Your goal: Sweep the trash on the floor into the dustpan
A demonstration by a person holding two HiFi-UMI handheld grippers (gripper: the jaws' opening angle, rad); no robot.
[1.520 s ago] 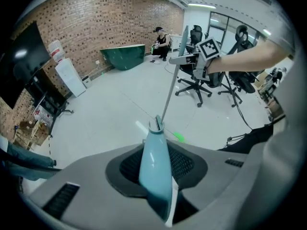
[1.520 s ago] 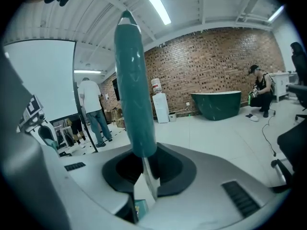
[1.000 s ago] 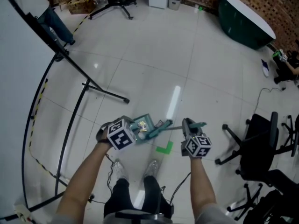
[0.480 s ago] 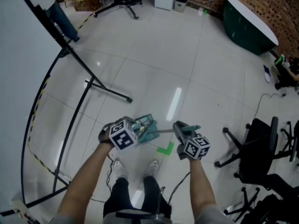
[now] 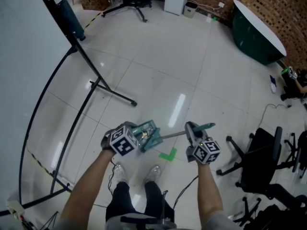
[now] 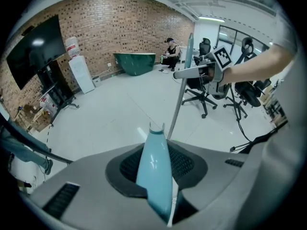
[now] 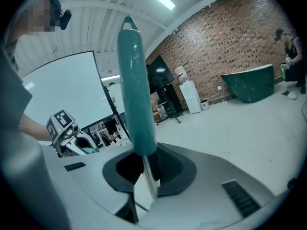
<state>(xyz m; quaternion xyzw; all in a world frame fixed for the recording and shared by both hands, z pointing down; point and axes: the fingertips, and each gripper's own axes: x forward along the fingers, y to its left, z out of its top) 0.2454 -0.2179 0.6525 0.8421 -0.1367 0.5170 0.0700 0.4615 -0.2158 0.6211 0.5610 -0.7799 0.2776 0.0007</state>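
1. The left gripper [image 5: 135,136] was clenched on the pale blue dustpan handle [image 6: 156,169], which ran up between its jaws and out past their tips.
2. The dustpan [image 5: 149,132] sat low, just ahead of the left gripper and in front of the person's shoes [image 5: 120,174]. Whether it rested on the floor [image 5: 158,66] or hung just above it could not be told.
3. Some small pale bits lay in the dustpan, too small to make out.
4. The right gripper [image 5: 192,130] grasped the broom by its dark teal grip [image 7: 135,95]. Its jaws had just been closing, with the base of that grip and the top of the rod between them.
5. The broom's metal rod [image 5: 172,134] slanted from the right gripper down and across to the dustpan, meeting it at its near side.
6. A green tape mark [image 5: 168,155] lay on the floor between the two grippers, just beside the dustpan.
7. Black office chairs [image 5: 261,157] stood to the person's right, well apart from the dustpan.
8. A dark green tub [image 5: 256,25] stood far off by the brick wall.
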